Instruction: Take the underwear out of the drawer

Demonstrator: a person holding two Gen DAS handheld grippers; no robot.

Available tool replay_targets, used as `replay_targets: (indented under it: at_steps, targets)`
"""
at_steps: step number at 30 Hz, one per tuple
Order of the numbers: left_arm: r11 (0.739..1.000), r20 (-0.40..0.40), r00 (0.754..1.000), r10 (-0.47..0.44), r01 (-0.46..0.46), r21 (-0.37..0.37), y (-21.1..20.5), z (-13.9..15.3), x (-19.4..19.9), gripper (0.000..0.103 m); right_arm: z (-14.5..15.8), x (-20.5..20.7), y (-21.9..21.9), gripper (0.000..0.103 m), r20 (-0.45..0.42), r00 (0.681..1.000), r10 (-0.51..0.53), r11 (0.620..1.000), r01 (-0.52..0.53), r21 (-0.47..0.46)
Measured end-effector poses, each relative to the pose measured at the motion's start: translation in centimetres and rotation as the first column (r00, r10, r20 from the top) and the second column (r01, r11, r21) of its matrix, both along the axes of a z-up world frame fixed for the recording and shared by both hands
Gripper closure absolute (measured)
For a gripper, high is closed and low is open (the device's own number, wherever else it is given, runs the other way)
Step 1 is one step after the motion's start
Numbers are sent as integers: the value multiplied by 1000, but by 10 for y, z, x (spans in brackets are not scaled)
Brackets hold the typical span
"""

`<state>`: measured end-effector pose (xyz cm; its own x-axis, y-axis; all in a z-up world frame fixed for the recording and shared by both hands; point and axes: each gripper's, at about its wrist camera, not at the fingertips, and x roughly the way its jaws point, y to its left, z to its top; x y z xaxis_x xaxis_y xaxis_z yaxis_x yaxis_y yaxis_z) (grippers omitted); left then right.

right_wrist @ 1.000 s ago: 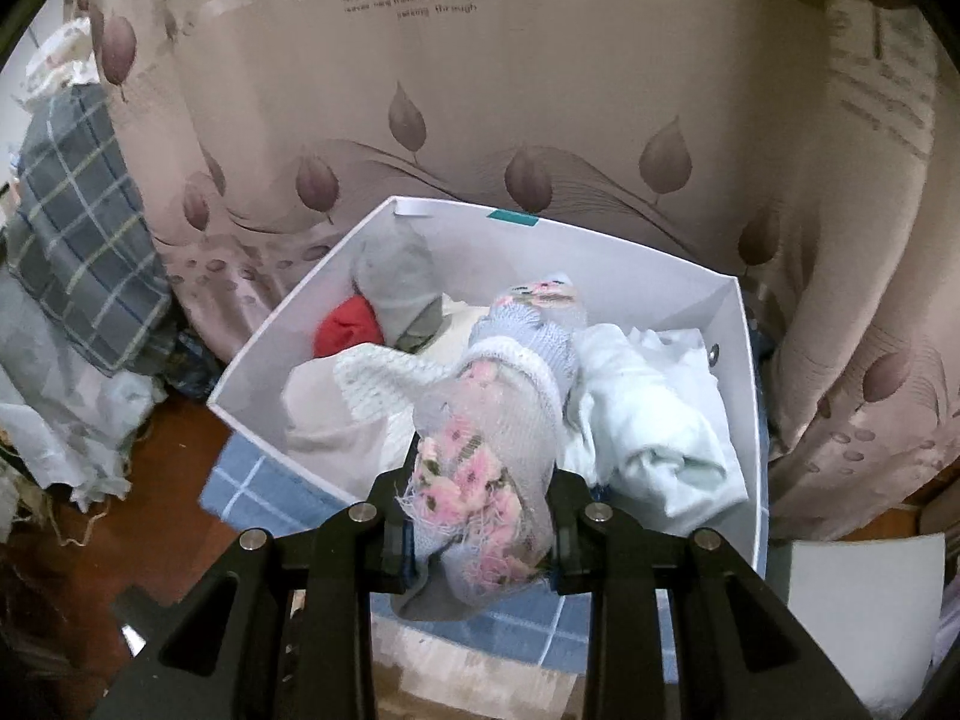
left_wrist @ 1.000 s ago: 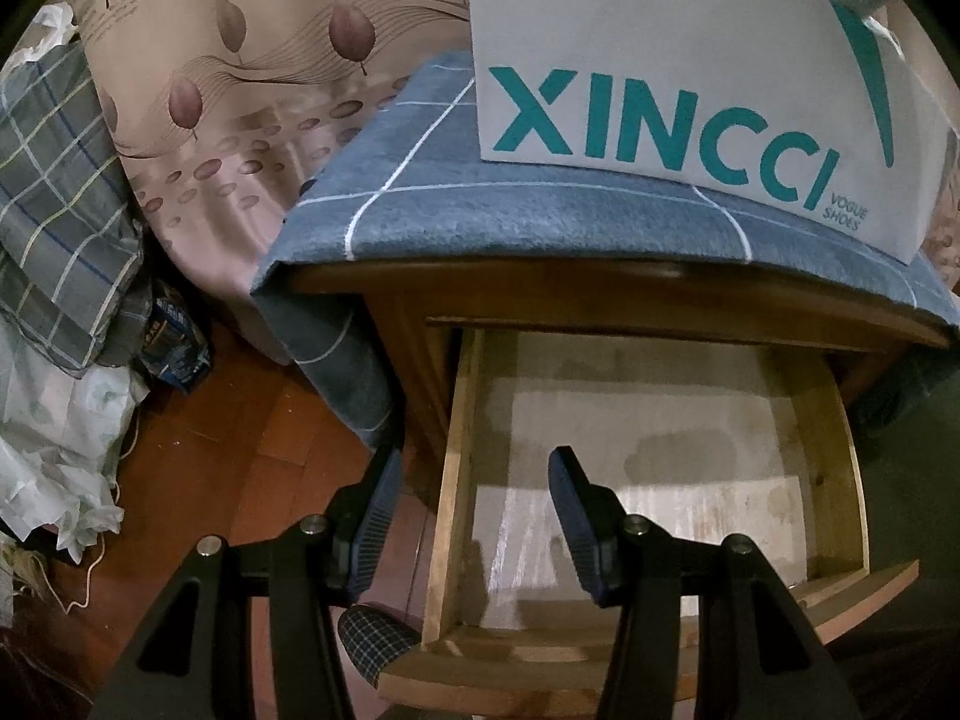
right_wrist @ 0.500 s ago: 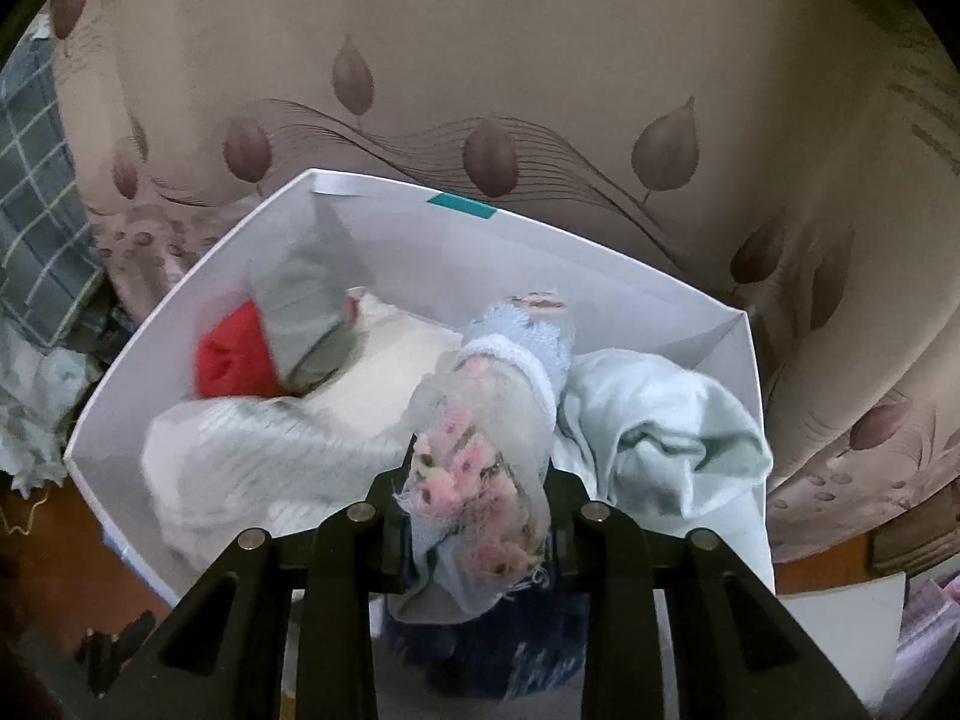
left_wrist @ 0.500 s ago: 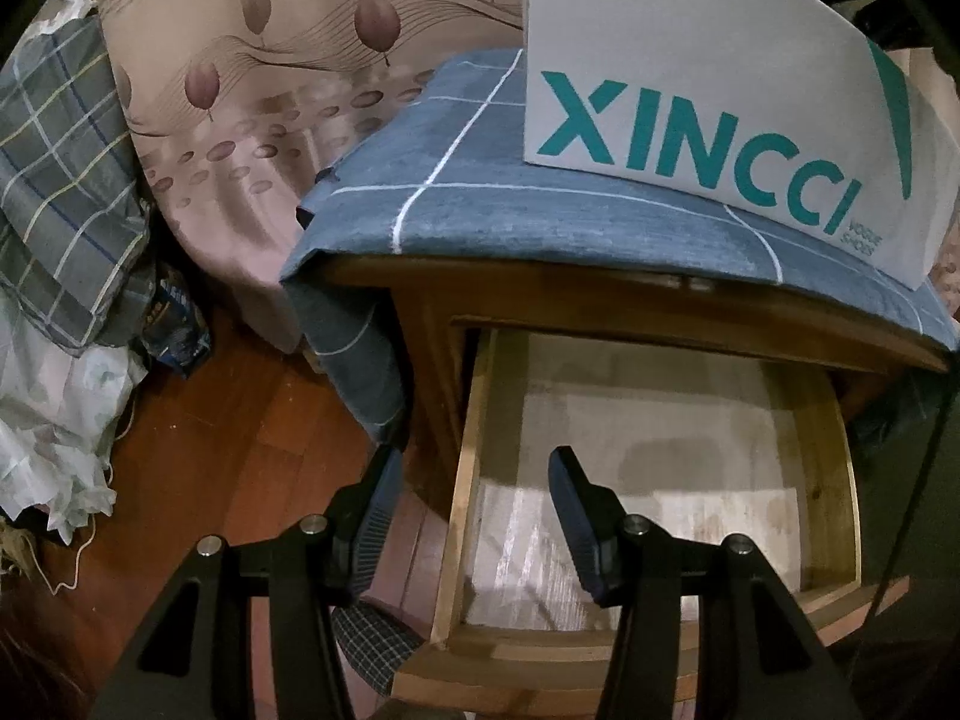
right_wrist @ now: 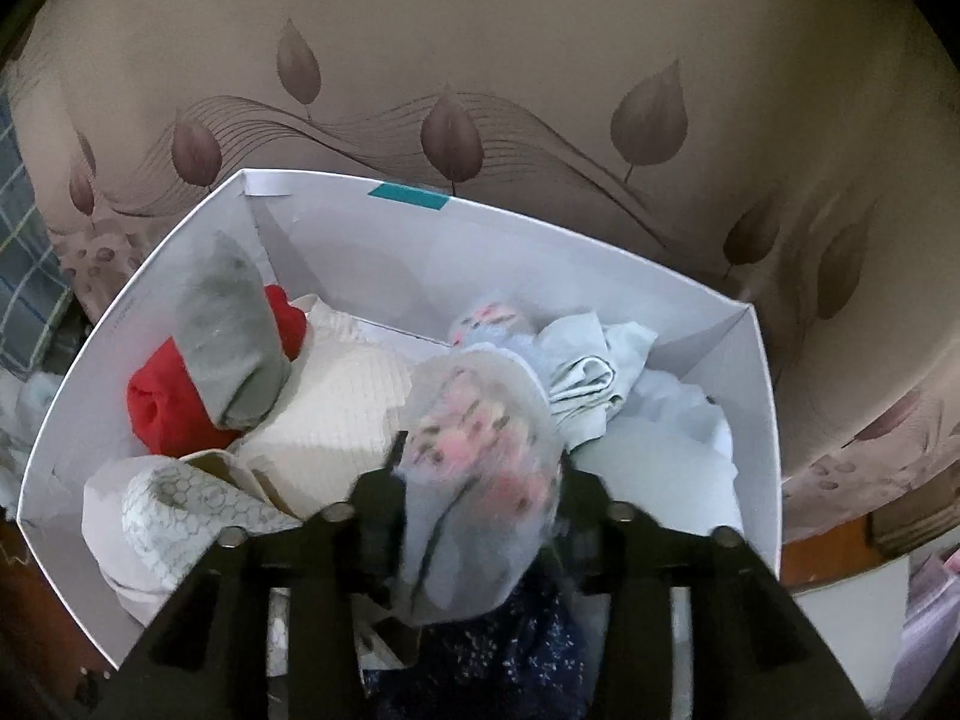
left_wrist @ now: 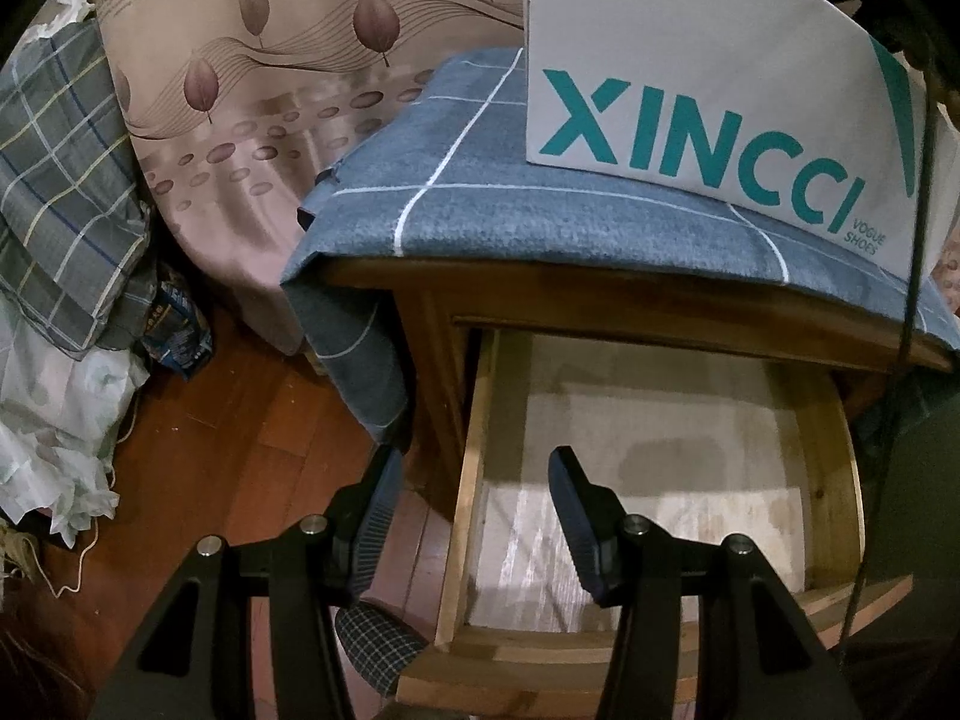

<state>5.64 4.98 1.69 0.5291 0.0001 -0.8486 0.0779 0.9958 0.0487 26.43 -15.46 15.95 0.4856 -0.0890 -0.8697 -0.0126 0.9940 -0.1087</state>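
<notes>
Right tool (right_wrist: 480,468): pointed down over the white shoe box (right_wrist: 753,420); its jaws were opening, with the floral underwear (right_wrist: 480,450) between them, and whether the pads still pressed on the blurred cloth could not be told.
Floral underwear: a pale, sheer bundle with pink flowers, out of the drawer, above the clothes in the box.
White shoe box: stood on the blue checked cloth (left_wrist: 480,198) atop the nightstand (left_wrist: 600,306); printed XINCCI on its side.
Box contents: a grey piece (right_wrist: 231,342) lying over a red one (right_wrist: 159,408) at the left, a cream folded piece (right_wrist: 342,414) in the middle, pale blue cloth (right_wrist: 594,384) at the right, a dark navy patterned piece (right_wrist: 516,648) at the near edge.
Left tool (left_wrist: 474,516): released, jaws apart with nothing between them, hovering over the drawer's left wall.
Drawer (left_wrist: 474,480): pulled out, only its pale lining showing.
Backdrop: a beige leaf-print curtain (right_wrist: 480,60).
Floor (left_wrist: 198,432): reddish wood, with plaid cloth (left_wrist: 60,180) heaped at the left.
</notes>
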Motion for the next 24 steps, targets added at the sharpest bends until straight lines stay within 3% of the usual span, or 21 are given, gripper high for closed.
replay_targets:
  at_steps: [2, 5, 12, 19, 24]
  targets:
    - [1000, 1, 1000, 3, -3, 3, 0, 0, 0, 51, 7, -4, 2, 50, 23, 1000, 2, 1000, -2, -7]
    - [1000, 0, 1000, -1, 1, -2, 0, 0, 1, 51, 21, -12, 6, 32, 67, 998, 9, 1000, -9, -8]
    - [1000, -4, 1000, 4, -4, 7, -2, -4, 5, 51, 67, -45, 10, 25, 162, 987, 22, 999, -27, 33]
    - [1000, 8, 1000, 13, -13, 22, -4, -4, 5, 51, 105, -117, 10, 9, 275, 961, 10, 999, -24, 48]
    - [1000, 1, 1000, 14, -14, 24, -5, -6, 0, 51, 102, -183, 7, 1, 316, 949, 19, 999, -31, 34]
